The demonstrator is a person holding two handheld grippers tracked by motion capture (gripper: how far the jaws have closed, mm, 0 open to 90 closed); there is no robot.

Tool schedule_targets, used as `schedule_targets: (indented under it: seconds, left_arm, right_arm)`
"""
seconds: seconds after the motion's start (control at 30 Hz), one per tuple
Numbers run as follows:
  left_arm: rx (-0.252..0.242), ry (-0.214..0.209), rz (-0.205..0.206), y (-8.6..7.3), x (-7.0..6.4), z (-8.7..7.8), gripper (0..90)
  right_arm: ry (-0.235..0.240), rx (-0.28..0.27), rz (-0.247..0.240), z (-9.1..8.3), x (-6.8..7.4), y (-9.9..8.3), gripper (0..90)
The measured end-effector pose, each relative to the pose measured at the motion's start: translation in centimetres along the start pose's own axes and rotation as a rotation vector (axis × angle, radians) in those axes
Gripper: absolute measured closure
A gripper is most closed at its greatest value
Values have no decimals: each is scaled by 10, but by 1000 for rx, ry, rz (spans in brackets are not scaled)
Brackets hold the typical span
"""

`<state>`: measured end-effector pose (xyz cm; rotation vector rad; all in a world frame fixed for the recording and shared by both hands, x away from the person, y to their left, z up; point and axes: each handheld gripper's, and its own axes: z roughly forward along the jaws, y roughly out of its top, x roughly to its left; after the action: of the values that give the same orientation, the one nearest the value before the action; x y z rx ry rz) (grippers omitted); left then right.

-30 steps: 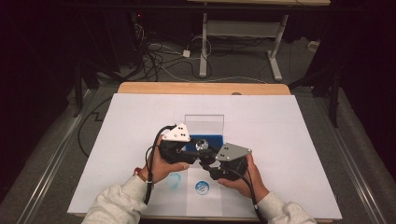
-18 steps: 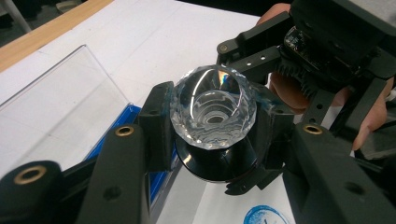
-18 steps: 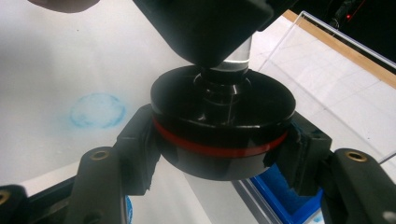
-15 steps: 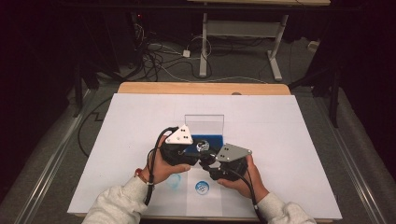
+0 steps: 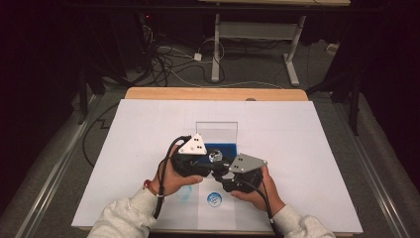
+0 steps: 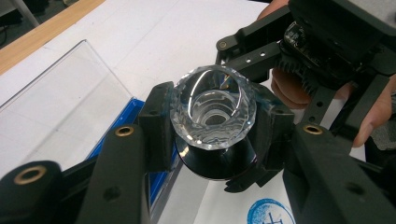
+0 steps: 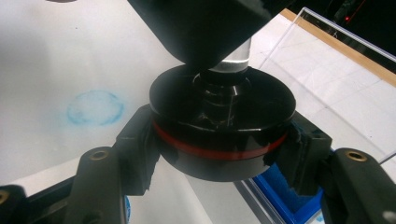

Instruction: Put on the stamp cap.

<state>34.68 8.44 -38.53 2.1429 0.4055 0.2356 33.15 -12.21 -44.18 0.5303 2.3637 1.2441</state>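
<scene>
A round stamp is held between both grippers just above the white sheet (image 5: 297, 148). Its clear faceted knob (image 6: 212, 109) sits between the fingers of my left gripper (image 6: 215, 128), which is shut on it. Its black disc base with a red band (image 7: 222, 116) is clamped by my right gripper (image 7: 222, 151). In the high view the stamp (image 5: 215, 157) glints between the left gripper (image 5: 190, 159) and the right gripper (image 5: 241, 173), near the table's front middle. The left gripper's body (image 7: 205, 23) hides the knob in the right gripper view.
A blue ink pad (image 5: 224, 148) lies just behind the grippers, with its clear upright lid (image 5: 216, 130) beyond. A crisp blue round print (image 5: 214, 199) and a faint blue smear (image 5: 184, 192) mark the sheet in front. The wooden table edge (image 5: 213, 93) runs along the far side.
The left gripper has rolled slightly, so its grey plate shows more fully. Both hands stay in the same place around the stamp.
</scene>
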Motion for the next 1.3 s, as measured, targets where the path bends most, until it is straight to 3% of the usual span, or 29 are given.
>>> schedule_targets:
  seconds: [0.5, 0.97, 1.3]
  left_arm:
    - [8, 24, 17, 3, -4, -3, 547]
    - [-29, 34, 17, 7, -5, -14, 546]
    - [-8, 50, 27, 5, -1, -16, 546]
  right_arm:
    - [-13, -22, -4, -1, 0, 0, 387]
    - [-18, -7, -1, -1, 1, -1, 350]
    - [-32, -16, -8, -7, -2, -1, 287]
